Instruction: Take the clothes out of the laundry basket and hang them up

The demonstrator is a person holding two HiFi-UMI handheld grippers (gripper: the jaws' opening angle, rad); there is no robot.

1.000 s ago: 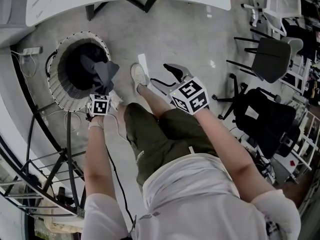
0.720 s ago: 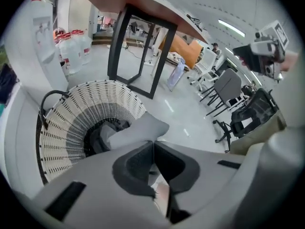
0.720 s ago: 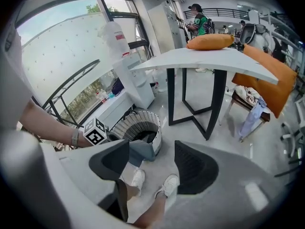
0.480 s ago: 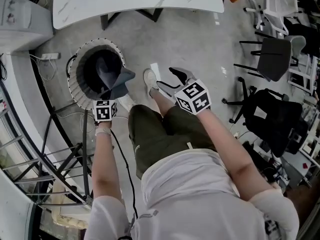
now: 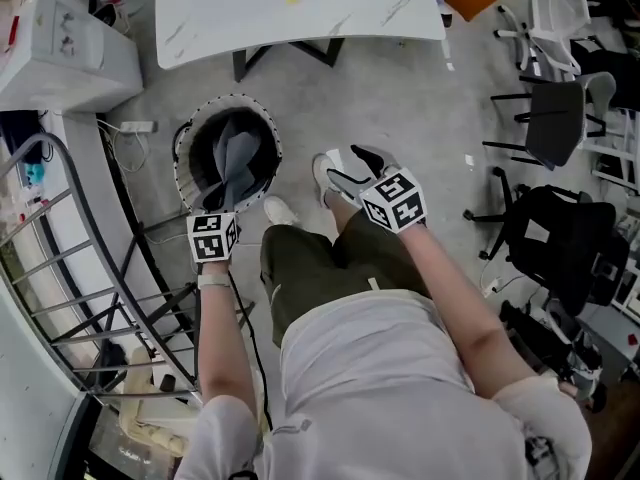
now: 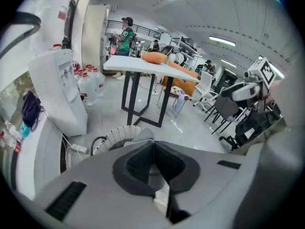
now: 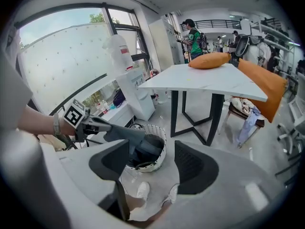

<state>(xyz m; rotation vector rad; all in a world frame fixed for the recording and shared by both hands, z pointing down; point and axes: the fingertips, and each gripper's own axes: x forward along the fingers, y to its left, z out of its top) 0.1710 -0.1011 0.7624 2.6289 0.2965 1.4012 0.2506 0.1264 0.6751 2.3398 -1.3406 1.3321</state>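
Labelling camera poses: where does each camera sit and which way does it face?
Head view: on the head, steeply down at basket and table; shows torso, legs, left gripper, right gripper.
Left gripper view: on the left gripper, along its shut jaws holding a garment, toward basket and table; right gripper at right.
Right gripper view: on the right gripper, between its open jaws toward basket and table; left gripper, forearm, shoes show.
Shared: all three show basket and table.

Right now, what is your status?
Left hand-held gripper shut on grey garment, partly out of laundry basket. Right hand-held gripper open, empty. No obstruction seen.
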